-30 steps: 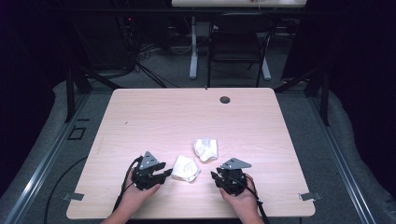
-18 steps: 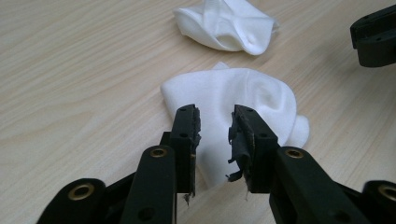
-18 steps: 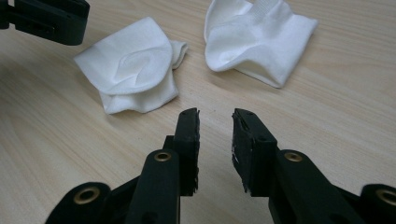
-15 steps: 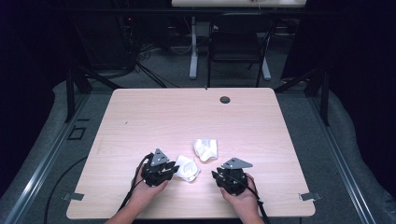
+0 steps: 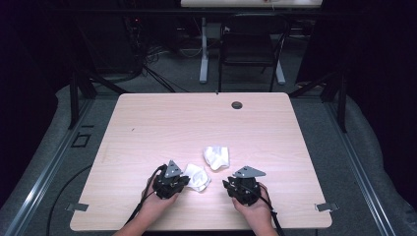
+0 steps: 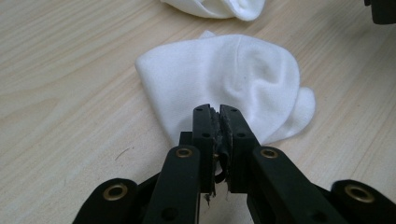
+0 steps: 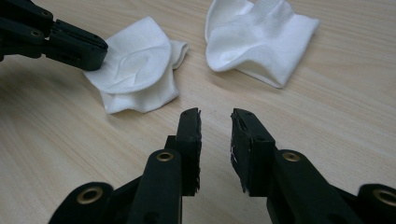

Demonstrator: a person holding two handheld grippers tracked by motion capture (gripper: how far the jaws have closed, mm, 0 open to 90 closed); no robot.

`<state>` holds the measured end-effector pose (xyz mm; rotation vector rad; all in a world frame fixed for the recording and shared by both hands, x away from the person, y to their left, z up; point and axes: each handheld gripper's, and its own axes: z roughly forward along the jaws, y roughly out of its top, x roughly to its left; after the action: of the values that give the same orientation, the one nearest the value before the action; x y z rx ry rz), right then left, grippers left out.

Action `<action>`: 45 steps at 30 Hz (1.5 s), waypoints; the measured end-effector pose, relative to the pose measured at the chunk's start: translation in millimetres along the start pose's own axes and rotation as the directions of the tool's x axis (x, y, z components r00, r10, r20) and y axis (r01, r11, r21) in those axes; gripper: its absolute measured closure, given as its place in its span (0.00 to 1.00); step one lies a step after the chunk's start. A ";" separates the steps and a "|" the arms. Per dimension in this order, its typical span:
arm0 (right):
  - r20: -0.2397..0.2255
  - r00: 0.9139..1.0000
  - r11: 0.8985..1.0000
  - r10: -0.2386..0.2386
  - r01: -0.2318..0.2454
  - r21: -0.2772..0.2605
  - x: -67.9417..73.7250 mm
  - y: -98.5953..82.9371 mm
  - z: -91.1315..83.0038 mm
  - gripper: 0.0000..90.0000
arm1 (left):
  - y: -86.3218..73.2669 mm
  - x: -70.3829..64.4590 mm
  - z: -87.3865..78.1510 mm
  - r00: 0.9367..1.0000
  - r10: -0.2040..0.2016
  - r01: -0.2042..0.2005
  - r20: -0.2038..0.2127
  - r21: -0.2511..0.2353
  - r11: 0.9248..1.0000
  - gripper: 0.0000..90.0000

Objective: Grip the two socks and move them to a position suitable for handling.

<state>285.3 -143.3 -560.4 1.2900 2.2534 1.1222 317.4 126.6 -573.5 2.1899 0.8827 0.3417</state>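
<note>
Two crumpled white socks lie on the wooden table (image 5: 162, 128). In the high view the near sock (image 5: 197, 177) sits between my grippers, and the far sock (image 5: 216, 156) is just behind it. My left gripper (image 5: 183, 180) has its jaws pressed together over the near sock's (image 6: 224, 70) edge, and creases run from the tips (image 6: 216, 109). In the right gripper view that left gripper (image 7: 100, 52) meets the near sock (image 7: 140, 70) at its left edge. My right gripper (image 7: 215, 114) hovers open over bare wood, short of the far sock (image 7: 257, 42), at the sock's right in the high view (image 5: 231, 185).
A dark round grommet (image 5: 237, 104) sits near the table's back edge. Behind the table stand a chair (image 5: 251, 49) and a desk leg (image 5: 203, 54) on a grey floor. Bare wood spreads across the left and back of the tabletop.
My left gripper slid right until its tips reached the near sock, and its jaws came together on the edge. The right gripper and the far sock stayed put.
</note>
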 end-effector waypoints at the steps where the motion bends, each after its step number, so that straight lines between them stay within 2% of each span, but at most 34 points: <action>1: 0.000 1.000 1.000 0.000 0.000 0.000 0.0 0.0 0.1 0.81 | -0.5 0.0 0.6 1.000 -0.008 0.008 0.004 -0.001 1.000 0.96; 8: -0.004 1.000 1.000 0.002 -0.002 0.001 -0.6 -0.3 0.7 0.81 | -3.1 2.1 1.7 1.000 -0.025 0.025 0.010 0.005 1.000 0.97; 13: -0.007 1.000 1.000 0.003 -0.003 0.001 -0.5 -0.6 1.1 0.81 | -4.3 -0.7 0.8 1.000 -0.022 0.021 0.012 0.007 1.000 0.97; 18: -0.007 1.000 1.000 0.003 -0.003 0.004 -0.4 -0.5 1.2 0.81 | -6.9 -4.8 -0.4 0.999 -0.028 0.028 0.019 0.004 1.000 0.98; 20: -0.008 1.000 1.000 0.003 -0.003 0.003 -0.4 -0.6 1.3 0.81 | -7.6 -6.0 -1.4 1.000 -0.016 0.016 0.022 0.008 1.000 0.99; 32: -0.003 1.000 1.000 0.013 -0.013 -0.009 -1.9 -0.5 -1.5 0.81 | -14.1 -23.0 -8.3 0.999 -0.035 0.035 0.027 0.017 0.999 0.99; 36: -0.003 1.000 1.000 0.015 -0.015 -0.010 -1.8 -0.4 -2.4 0.81 | -15.2 -24.8 -10.7 0.999 -0.040 0.039 0.033 0.026 0.999 0.99; 41: -0.005 1.000 1.000 0.015 -0.015 -0.010 -2.5 -0.2 -3.1 0.80 | -13.6 -25.7 -13.6 0.999 -0.039 0.039 0.035 0.017 0.999 0.93; 44: -0.005 1.000 1.000 0.014 -0.014 -0.013 -3.1 0.0 -3.5 0.80 | -10.6 -24.9 -15.9 0.999 -0.035 0.035 0.030 -0.001 0.999 0.89; 45: -0.004 1.000 1.000 0.014 -0.014 -0.015 -3.4 0.0 -3.5 0.80 | -8.0 -24.5 -16.7 0.999 -0.045 0.045 0.031 -0.014 0.999 0.88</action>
<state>285.1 -147.8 -558.5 1.3007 2.2374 1.1452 287.5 122.7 -567.0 2.1523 0.9080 0.2911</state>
